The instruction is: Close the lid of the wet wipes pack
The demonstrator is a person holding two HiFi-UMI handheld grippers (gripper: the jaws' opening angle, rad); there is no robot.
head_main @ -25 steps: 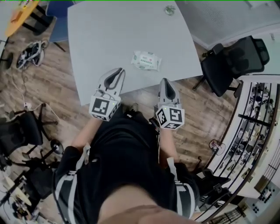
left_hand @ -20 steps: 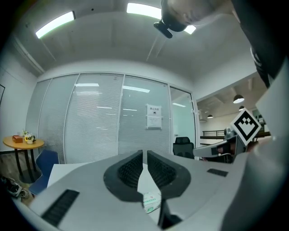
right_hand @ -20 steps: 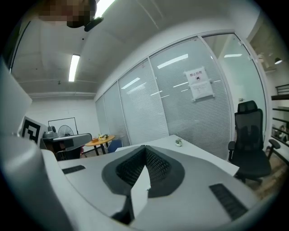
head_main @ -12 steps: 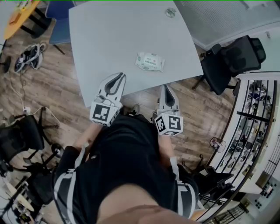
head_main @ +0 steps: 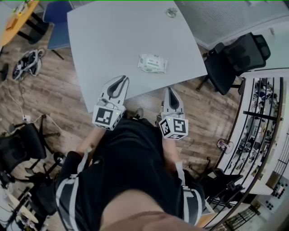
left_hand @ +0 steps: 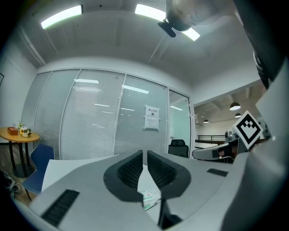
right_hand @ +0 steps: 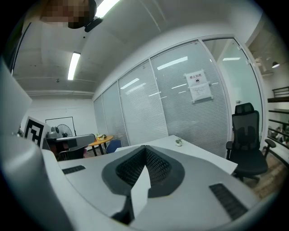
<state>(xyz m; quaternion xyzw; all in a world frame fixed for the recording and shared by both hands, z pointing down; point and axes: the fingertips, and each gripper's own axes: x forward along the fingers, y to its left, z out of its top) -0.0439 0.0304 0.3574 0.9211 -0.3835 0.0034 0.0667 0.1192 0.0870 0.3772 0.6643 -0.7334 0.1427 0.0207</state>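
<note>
The wet wipes pack [head_main: 152, 63], white with green print, lies flat on the grey table [head_main: 117, 36] near its front right part. I cannot tell how its lid stands. My left gripper [head_main: 121, 80] hangs over the table's near edge, jaws shut and empty, well short and left of the pack. In the left gripper view the pack [left_hand: 150, 197] shows low between the jaws. My right gripper [head_main: 170, 89] is at the table's edge below the pack, shut and empty. The pack is hidden in the right gripper view, where the right gripper [right_hand: 145, 148] points across the table.
A small potted plant [head_main: 171, 12] stands at the table's far edge. A black office chair [head_main: 235, 58] is right of the table, a blue chair [head_main: 56, 27] and an orange round table [head_main: 18, 20] to the far left. Cables lie on the wooden floor [head_main: 54, 90].
Both grippers have drawn back a little toward the person, away from the pack. The pack has not moved.
</note>
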